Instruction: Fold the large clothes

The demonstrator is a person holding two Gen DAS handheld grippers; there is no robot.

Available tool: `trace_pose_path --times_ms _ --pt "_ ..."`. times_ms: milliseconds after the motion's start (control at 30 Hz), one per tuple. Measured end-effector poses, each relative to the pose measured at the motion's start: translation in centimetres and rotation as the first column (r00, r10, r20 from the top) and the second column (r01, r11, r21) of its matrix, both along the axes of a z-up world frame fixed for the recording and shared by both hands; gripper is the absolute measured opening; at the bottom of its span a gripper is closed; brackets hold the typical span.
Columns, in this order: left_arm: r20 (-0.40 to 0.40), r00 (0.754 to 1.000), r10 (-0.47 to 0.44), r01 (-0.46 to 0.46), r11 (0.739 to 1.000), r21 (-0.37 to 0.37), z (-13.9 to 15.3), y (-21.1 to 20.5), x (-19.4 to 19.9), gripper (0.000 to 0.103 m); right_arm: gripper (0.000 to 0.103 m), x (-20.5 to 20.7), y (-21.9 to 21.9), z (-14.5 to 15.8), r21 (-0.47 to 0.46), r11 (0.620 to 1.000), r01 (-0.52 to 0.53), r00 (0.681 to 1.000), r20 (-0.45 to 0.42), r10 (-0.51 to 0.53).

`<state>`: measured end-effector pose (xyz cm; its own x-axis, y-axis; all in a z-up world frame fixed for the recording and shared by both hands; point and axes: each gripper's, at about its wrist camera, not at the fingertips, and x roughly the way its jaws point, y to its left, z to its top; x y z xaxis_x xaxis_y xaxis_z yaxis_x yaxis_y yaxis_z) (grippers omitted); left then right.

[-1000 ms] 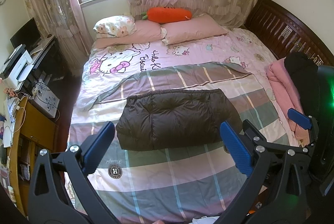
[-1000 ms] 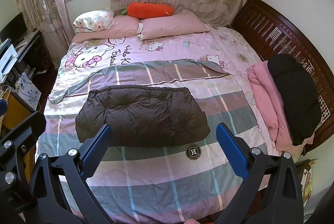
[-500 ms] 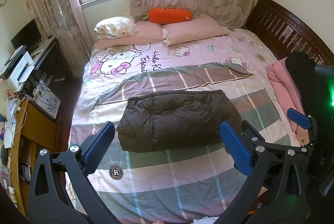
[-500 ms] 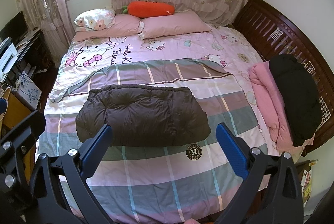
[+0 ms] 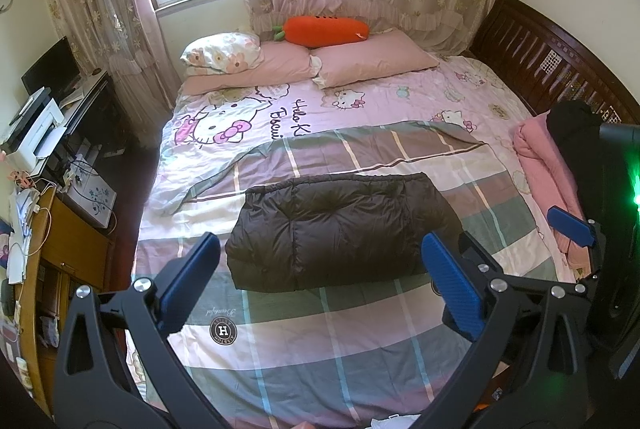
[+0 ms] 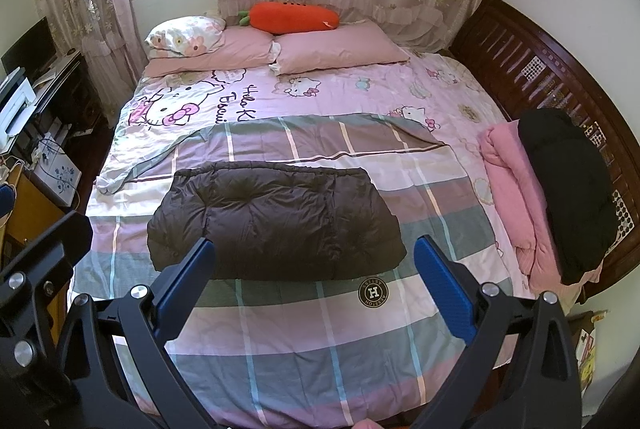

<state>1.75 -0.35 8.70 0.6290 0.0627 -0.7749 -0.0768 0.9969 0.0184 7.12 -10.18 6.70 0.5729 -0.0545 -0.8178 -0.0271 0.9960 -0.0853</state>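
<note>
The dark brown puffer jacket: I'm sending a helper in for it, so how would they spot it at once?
On the bed, find the plaid quilt covering its near half. The dark brown puffer jacket lies folded in a puffy rectangle on the middle of that quilt. The other dark garment, a black one, sits on pink bedding at the bed's right edge.

From my seat the folded brown jacket point(image 6: 276, 221) reads as quilted, puffy cloth with a faint sheen, lying on a soft matt checked cotton quilt point(image 6: 320, 341). At the bed's right edge I see a fleecy pink blanket point(image 6: 516, 197) under a matt black padded coat point(image 6: 568, 189). The headboard point(image 6: 520, 53) is dark glossy wood. The carrot pillow point(image 6: 294, 17) looks plush. My right gripper point(image 6: 314, 293) has matt black plastic arms, textured blue pads point(image 6: 444, 293) and shiny metal screws.
</note>
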Motion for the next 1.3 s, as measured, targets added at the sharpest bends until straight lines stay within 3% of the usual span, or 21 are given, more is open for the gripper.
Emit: trace_pose_path --times_ms 1300 --pt "-0.005 1.000 -0.003 0.003 1.000 0.001 0.25 0.10 0.48 0.101 0.100 0.27 0.11 -0.19 0.001 1.000 -0.008 1.000 -0.004 0.008"
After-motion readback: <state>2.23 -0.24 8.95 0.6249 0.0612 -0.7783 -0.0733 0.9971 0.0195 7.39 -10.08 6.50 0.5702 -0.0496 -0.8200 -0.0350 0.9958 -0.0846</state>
